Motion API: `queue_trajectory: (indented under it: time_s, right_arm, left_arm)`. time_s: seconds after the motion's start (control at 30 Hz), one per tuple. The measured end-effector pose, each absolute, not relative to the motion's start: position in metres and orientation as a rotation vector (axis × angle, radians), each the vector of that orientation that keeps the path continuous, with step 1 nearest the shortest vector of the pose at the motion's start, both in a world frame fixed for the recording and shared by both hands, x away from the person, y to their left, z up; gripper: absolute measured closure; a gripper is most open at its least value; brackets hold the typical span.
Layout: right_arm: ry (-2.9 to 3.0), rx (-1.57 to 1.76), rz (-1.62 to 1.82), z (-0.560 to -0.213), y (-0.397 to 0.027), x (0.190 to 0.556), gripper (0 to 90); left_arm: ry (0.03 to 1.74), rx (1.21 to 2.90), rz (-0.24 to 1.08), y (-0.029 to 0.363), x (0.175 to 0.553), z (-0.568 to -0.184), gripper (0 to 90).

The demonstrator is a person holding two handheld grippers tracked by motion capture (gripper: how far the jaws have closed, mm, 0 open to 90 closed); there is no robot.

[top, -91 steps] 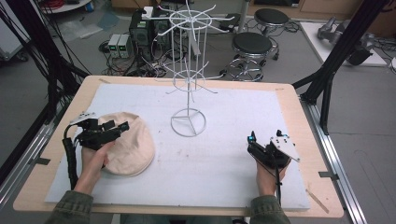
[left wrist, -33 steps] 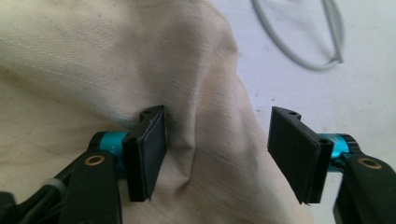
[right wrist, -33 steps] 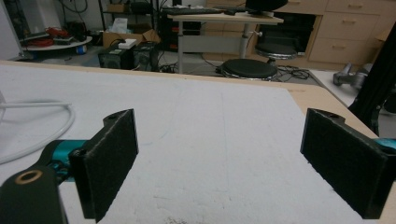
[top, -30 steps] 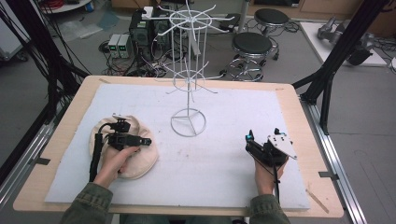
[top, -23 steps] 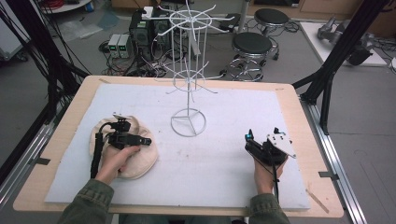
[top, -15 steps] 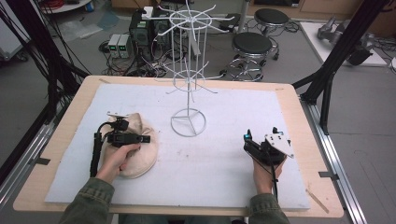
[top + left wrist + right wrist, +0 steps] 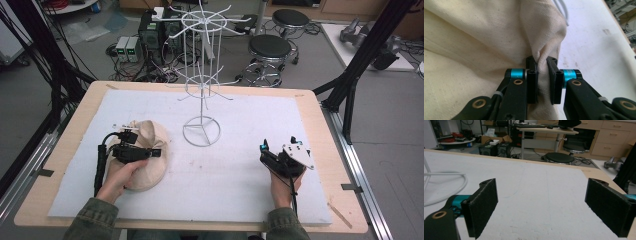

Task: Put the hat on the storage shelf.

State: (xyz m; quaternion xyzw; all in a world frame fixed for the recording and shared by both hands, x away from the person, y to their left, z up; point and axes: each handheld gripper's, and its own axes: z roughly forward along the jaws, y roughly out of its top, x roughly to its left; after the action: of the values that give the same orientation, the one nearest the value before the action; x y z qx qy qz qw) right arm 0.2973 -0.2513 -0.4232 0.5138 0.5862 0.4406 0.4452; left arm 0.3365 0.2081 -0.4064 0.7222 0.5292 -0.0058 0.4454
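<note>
We see the left gripper point(image 7: 159, 152) clamped on a pinched fold of the cream cloth hat point(image 7: 146, 172); its jaws have just been closing, fabric bunched between the pads point(image 7: 533, 75). The hat lies on the white mat point(image 7: 240, 195), left of the white wire rack point(image 7: 201, 131) at mid-table, apart from its ring base. Far right, the right gripper point(image 7: 263, 155) rests on the mat, jaws spread wide, holding nothing.

left hand-held gripper point(image 7: 541, 67) just closed, pinching a fold of cream hat point(image 7: 474, 45)
</note>
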Motion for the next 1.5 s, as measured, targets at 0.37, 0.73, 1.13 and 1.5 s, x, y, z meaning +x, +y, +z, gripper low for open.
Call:
queue_trajectory:
  time_s: [0.37,0.73,1.13,1.5]
  right_arm:
    - [1.448,1.279,1.105,-0.422,-0.252,0.296,10.2]
    - [1.437,1.276,1.114,-0.421,-0.252,0.294,10.2]
    - [1.41,1.325,1.16,-0.421,-0.257,0.294,10.2]
    - [1.398,1.328,1.169,-0.421,-0.256,0.296,10.2]
  left_arm:
    - [1.123,1.675,0.058,0.228,0.31,-0.383,80.5]
    - [0.891,1.584,0.161,0.235,0.294,-0.353,80.5]
    - [0.598,1.513,0.329,0.23,0.281,-0.318,80.4]
    - [0.441,1.484,0.467,0.225,0.28,-0.284,80.4]
